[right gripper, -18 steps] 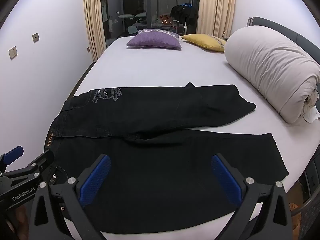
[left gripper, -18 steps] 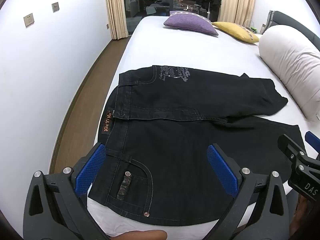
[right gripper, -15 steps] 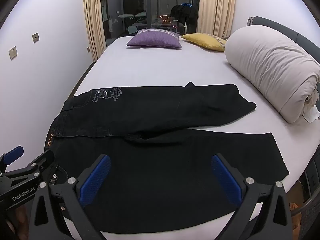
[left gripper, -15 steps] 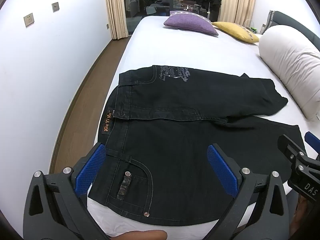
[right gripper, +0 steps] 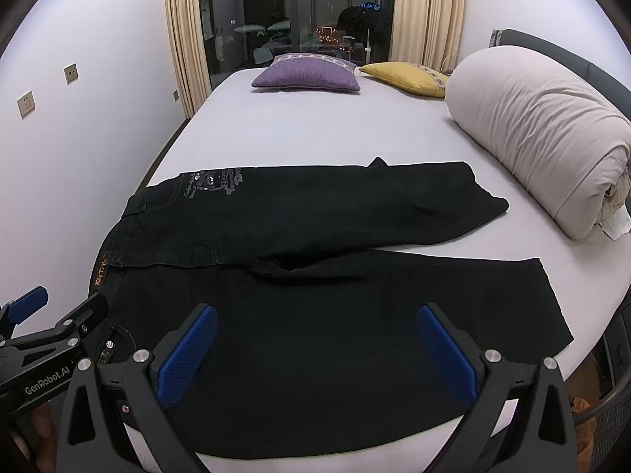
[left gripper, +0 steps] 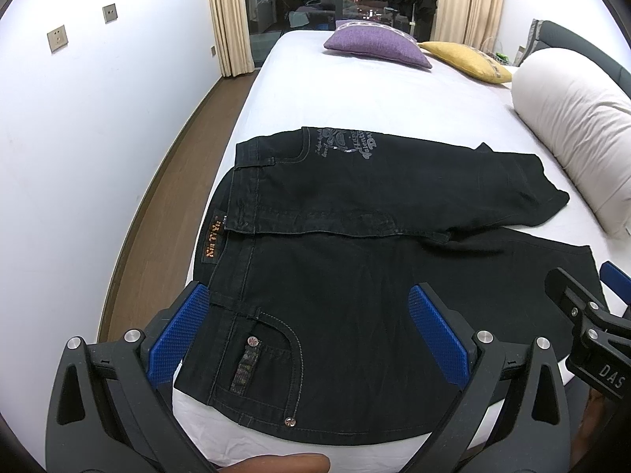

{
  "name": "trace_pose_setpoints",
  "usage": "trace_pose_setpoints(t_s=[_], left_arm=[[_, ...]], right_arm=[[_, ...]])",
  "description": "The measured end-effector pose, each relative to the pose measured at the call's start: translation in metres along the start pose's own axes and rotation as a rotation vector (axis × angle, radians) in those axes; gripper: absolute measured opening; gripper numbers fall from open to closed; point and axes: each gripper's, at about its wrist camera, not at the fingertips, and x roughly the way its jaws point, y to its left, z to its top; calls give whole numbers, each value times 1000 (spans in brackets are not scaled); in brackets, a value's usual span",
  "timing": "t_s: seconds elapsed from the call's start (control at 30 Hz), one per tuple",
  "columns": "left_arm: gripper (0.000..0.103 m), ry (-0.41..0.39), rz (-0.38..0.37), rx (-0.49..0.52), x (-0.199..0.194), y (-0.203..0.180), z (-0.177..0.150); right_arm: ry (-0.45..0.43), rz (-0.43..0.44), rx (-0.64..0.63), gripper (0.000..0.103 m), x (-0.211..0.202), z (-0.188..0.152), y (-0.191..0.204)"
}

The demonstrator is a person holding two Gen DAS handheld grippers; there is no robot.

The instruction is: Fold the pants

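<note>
Black jeans (left gripper: pixel 355 244) lie flat on the white bed (left gripper: pixel 374 90), waistband to the left, legs running right. The far leg is shorter, its end turned back; the near leg reaches the bed's right edge (right gripper: pixel 512 307). My left gripper (left gripper: pixel 307 327) is open and empty, hovering above the front pocket near the waistband. My right gripper (right gripper: pixel 315 347) is open and empty, above the near leg. Each gripper shows at the edge of the other's view: the right one (left gripper: pixel 583 315), the left one (right gripper: pixel 55 327).
A rolled white duvet (right gripper: pixel 540 138) lies along the bed's right side. A purple pillow (right gripper: pixel 307 77) and a yellow pillow (right gripper: pixel 406 79) sit at the far end. A white wall (left gripper: pixel 79 157) and wood floor strip (left gripper: pixel 157 216) run left of the bed.
</note>
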Motion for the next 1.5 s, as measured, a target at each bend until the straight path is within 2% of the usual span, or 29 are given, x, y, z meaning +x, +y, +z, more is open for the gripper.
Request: trace_pose_setpoints(t_s=[0.7,1.03,1.17,1.33,1.4,1.5], left_arm=[[103,3,4,-1,5,-2,-3],[103,15,-6,-1,11,1,-4],[103,-10,-8,21,16,-2,-3],[103,-12,-8,102,36,-6,6],[103,1,-43,116,48,-3,18],[103,-8,-51,141,66,1,41]], right_arm=[[25,2,-5,103,5,-9,6],[5,1,-12,103,7,-10,3],[24,11,-26,103,13,-8,0],[74,34,-52,103,35,2,-10],[78,60,-57,103,45,8,-15],[59,66,-76,103,62,24,-21]])
